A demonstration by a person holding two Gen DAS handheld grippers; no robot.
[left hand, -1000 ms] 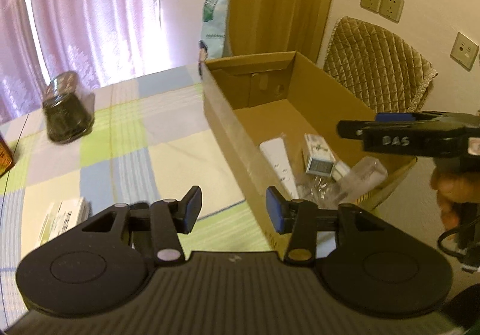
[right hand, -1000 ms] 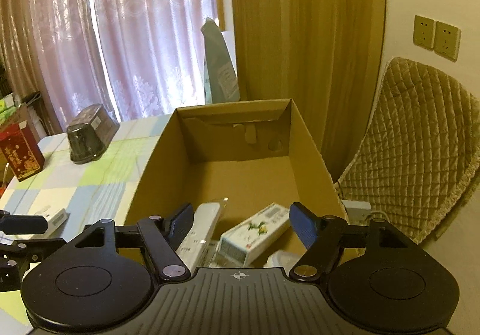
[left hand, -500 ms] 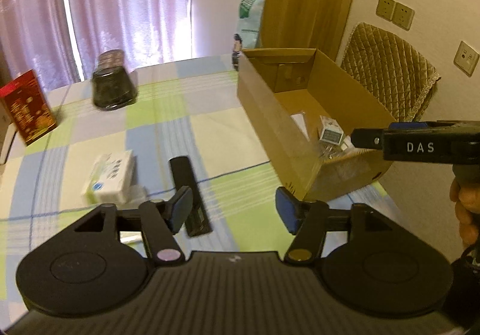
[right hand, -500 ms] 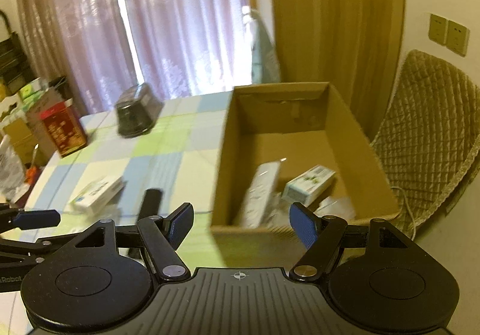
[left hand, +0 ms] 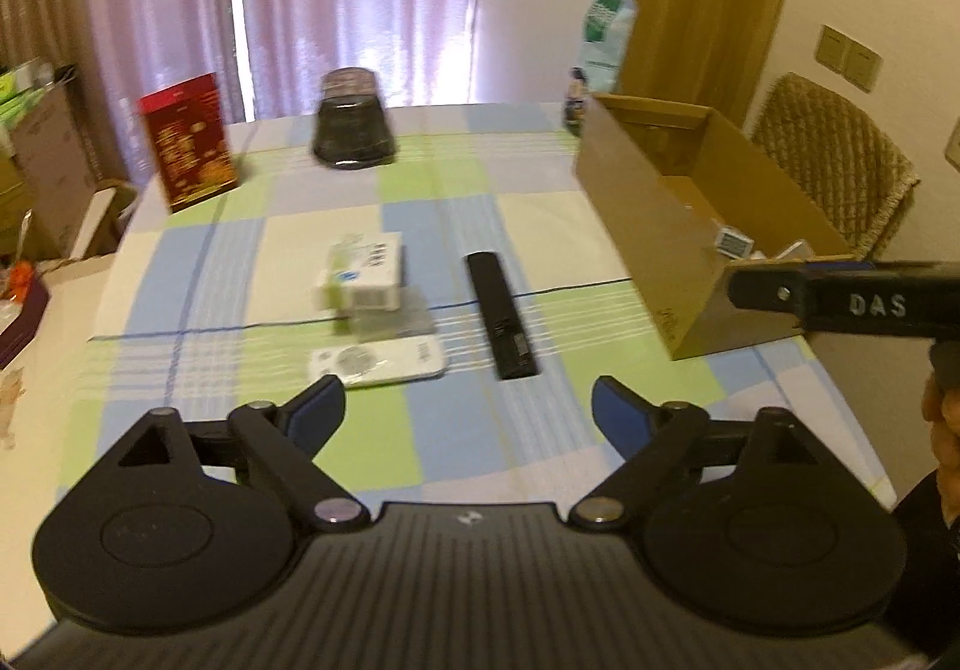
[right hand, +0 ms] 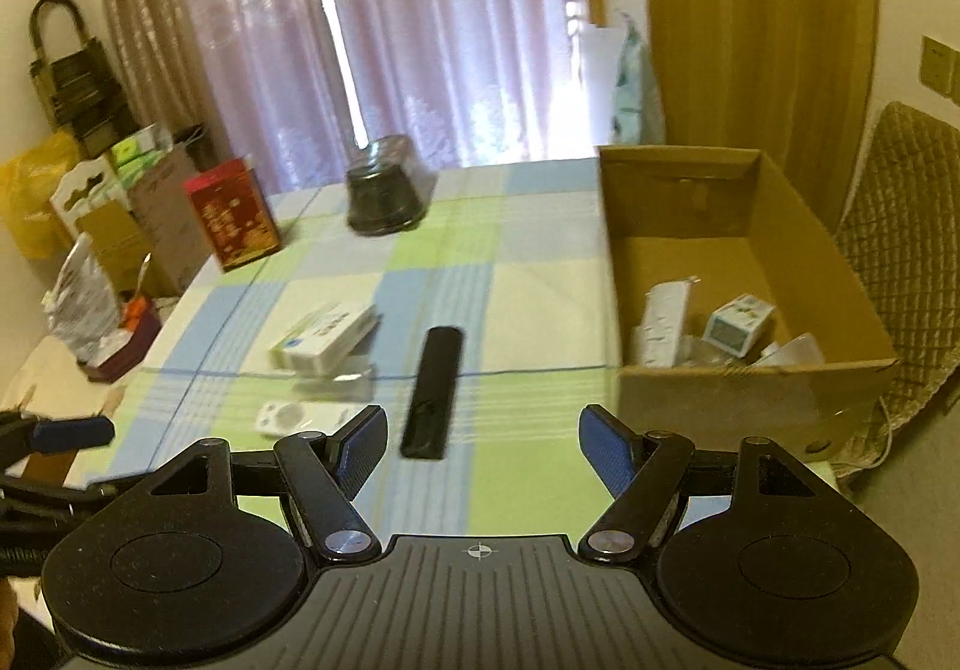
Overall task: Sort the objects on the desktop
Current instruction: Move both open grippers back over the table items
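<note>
A black remote lies on the checked tablecloth, with a white remote to its left and a white-green box behind that. The open cardboard box at the table's right edge holds a white remote, a small white box and other items. My left gripper is open and empty, hanging above the near table edge. My right gripper is open and empty, near the black remote's near end.
A red carton and a dark jar stand at the far side of the table. A quilted chair sits right of the box. Clutter and bags fill the floor at left.
Both grippers have pulled back from over the cardboard box toward the near table edge and opened wider. The remotes and white-green box have come into view.
</note>
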